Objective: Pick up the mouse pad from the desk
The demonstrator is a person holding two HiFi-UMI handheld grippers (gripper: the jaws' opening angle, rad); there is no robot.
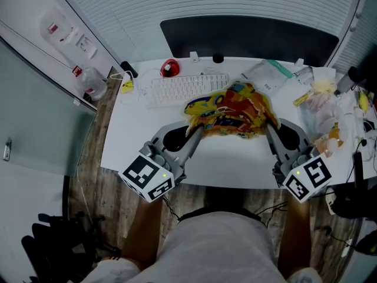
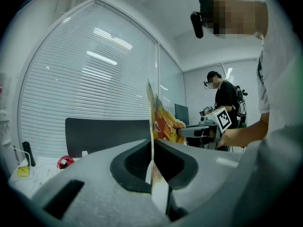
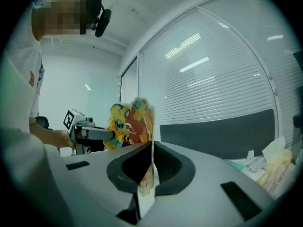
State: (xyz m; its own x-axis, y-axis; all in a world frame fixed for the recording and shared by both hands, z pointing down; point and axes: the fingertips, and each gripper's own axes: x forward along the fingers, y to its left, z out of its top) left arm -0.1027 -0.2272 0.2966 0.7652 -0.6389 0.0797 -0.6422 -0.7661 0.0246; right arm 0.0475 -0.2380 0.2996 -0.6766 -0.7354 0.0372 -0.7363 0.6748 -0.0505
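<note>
keyboard [image 1: 177, 88] corner hidden by mouse pad [image 1: 232, 112], clutter [image 1: 323, 108] cut off right

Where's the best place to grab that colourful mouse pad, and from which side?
Its thin side edges, one gripper from each side: the mouse pad is a limp sheet. The left gripper and right gripper pinch it so.

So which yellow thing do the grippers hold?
The yellow-and-red mouse pad, with the left gripper and right gripper shut on its edges. The yellow item left of the keyboard and the yellow packet at right lie on the desk.
</note>
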